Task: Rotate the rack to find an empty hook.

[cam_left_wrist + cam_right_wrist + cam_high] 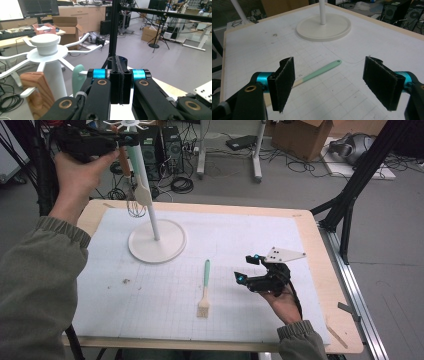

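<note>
The left gripper [131,140] is up by the top of the white stand [156,240], jaws squeezed together on nothing. The right gripper [329,83] sits low on the right with jaws wide, just right of the green brush [204,288].

Pastry brush [205,289], mint-green handle [322,70], pale wooden neck and light bristles, lying flat on the white gridded mat near the tabletop's front centre, handle pointing far toward the round base of the white utensil stand [157,241], bristles toward the near edge.
</note>
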Available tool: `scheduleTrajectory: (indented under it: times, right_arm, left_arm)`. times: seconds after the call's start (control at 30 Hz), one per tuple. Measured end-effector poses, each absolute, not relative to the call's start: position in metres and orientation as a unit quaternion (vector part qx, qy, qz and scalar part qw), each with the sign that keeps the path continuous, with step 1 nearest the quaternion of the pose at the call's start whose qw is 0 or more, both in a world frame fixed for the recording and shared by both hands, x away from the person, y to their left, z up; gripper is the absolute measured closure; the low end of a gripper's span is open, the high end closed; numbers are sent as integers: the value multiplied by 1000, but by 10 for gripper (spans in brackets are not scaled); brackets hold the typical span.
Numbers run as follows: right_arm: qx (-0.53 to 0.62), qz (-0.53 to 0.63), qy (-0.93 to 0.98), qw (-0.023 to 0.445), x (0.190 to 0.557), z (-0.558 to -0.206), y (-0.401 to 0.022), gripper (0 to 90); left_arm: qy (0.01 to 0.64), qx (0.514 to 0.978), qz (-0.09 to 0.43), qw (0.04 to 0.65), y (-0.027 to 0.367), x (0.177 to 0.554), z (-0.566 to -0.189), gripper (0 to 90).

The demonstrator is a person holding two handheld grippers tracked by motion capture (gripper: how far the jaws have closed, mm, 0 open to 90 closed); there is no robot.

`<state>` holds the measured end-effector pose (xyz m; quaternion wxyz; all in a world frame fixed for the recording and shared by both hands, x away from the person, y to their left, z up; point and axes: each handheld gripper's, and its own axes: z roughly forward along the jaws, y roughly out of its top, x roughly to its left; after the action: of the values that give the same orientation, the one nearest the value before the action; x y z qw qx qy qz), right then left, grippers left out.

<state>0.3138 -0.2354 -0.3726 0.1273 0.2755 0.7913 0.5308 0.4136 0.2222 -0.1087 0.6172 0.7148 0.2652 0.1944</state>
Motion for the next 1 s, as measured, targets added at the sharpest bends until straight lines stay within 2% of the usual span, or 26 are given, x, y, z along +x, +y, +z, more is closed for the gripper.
scheduleTrajectory:
  times: [1.0]
  right_arm:
    - [274, 534, 789, 132, 312, -370, -237, 248]
  left_arm:
    - [287, 705, 224, 609, 230, 411, -111, 894]
